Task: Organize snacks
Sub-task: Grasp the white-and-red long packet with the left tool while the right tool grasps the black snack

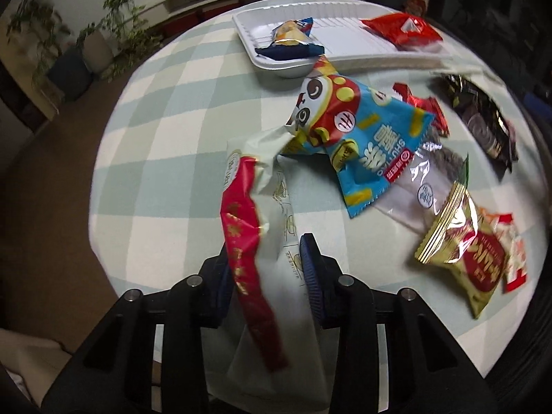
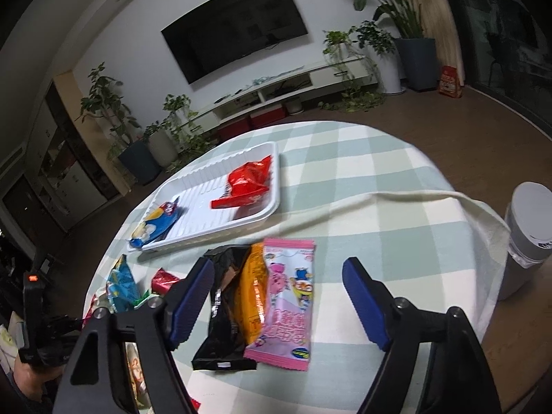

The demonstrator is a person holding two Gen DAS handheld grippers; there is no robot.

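My left gripper (image 1: 267,258) is shut on a white and red snack packet (image 1: 255,214), held above the checked table. A blue cartoon packet (image 1: 355,127) lies just beyond it. The white tray (image 1: 345,39) at the far side holds a blue and yellow packet (image 1: 289,39) and a red packet (image 1: 403,31). My right gripper (image 2: 277,296) is open above a black packet (image 2: 224,314), an orange packet (image 2: 253,296) and a pink packet (image 2: 288,303). The tray (image 2: 265,215) also shows in the right wrist view.
More packets lie at the right in the left wrist view: a clear one (image 1: 424,179), a gold and red one (image 1: 462,241), a dark one (image 1: 483,117). A grey bin (image 2: 528,234) stands beside the table (image 2: 379,186). Plants and a TV stand are behind.
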